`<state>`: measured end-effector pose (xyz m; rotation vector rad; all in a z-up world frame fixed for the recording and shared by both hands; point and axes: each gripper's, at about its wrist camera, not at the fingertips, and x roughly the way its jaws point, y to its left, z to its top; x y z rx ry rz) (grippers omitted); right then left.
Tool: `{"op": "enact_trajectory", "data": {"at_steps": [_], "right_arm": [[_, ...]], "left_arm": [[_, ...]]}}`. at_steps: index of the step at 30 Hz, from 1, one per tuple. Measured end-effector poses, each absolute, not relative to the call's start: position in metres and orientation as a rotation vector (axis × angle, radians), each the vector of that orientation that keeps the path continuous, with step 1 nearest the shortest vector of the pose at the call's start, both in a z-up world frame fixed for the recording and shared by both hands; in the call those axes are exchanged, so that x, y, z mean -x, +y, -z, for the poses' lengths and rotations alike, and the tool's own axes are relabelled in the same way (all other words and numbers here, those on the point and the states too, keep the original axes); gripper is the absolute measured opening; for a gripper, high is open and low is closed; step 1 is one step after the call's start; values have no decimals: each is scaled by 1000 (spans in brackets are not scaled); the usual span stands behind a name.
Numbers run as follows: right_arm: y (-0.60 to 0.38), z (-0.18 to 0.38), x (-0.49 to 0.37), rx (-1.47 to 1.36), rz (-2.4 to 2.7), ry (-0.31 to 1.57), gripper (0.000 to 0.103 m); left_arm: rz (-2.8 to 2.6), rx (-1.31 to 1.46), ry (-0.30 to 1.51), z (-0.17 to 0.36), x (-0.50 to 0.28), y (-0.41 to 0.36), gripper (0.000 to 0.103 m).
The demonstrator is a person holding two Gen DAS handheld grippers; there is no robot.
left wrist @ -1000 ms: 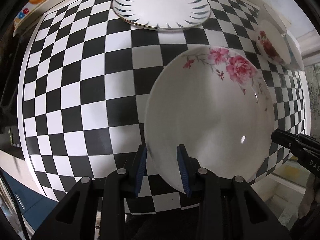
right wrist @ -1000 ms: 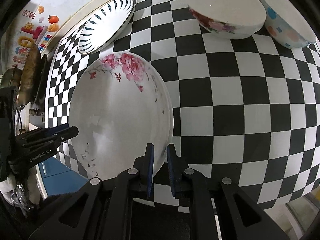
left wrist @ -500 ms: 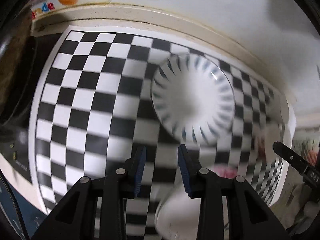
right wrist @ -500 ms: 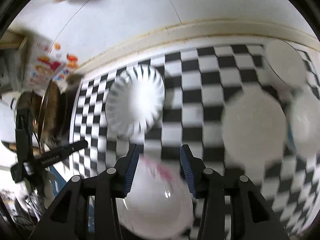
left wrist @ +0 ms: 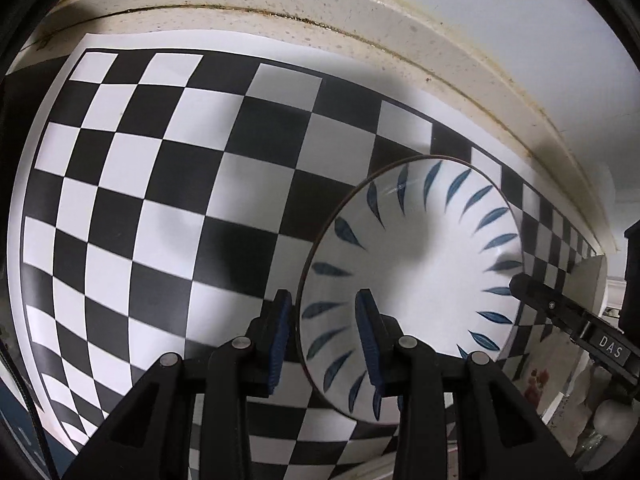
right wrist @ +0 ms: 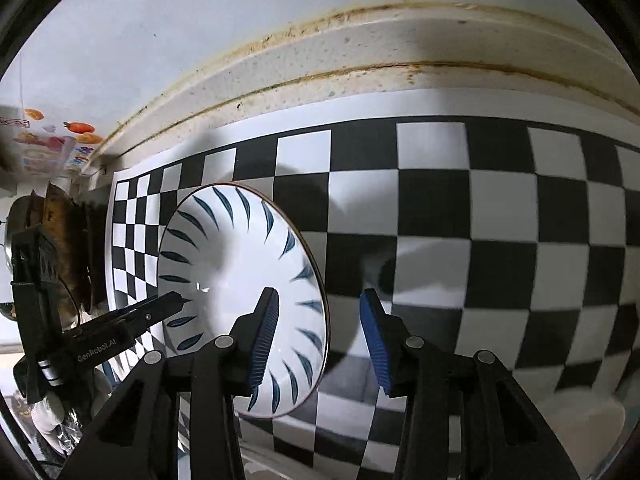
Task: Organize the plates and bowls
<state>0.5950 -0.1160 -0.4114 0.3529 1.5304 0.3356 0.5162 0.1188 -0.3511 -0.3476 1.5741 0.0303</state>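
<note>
Both of your claws have left the white plate with pink roses and travelled across the desk to the round white plate with dark blue leaf strokes around its rim (left wrist: 416, 280), which earlier lay far off by the back edge.

You are working on a black-and-white chequered mat (left wrist: 160, 200) that covers the desk. Its white border runs along a raised, stained cream ledge (left wrist: 360, 28), with a pale wall (right wrist: 200, 20) just above it. That ledge closes off the far side, near the plate's far rim. To the plate's left in the left wrist view the mat is bare, and in the right wrist view a wide bare stretch of squares runs off to the right.

The blue-leaf plate lies flat on the mat near the back border. Your left claw (left wrist: 324, 338) straddles the plate's left rim, one blue pad outside it and one over the plate; the gap is modest and the pads do not press on the rim. Your right claw (right wrist: 320, 334) straddles the opposite rim, its left pad over the plate and its right pad over the mat. Its jaws are closing, with the rim between them and still untouched.

Dark cookware (right wrist: 52, 248) and a colourful fruit sticker (right wrist: 76, 128) crowd the mat's left end in the right wrist view.
</note>
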Motion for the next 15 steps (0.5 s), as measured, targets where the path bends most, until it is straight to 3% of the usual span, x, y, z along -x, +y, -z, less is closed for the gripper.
{"op": "enact_trajectory", "data": {"at_steps": [2,5,6,15], "right_arm": [[-113,417,-600,-339,-345,1545,38],[-110,425,-602,-324,-363,1565,22],[-108,427,-603,-320,-371,1571,12],[-106,412,-589,-260,-394,1510,12]], "left_arm": [[-34,340,1579,355,-517,118,30],[-36,320,1569,357,-516,115,24],[-40,314,1566,357,-515,115,24],[-64,304,1522,339,-494,107,22]]}}
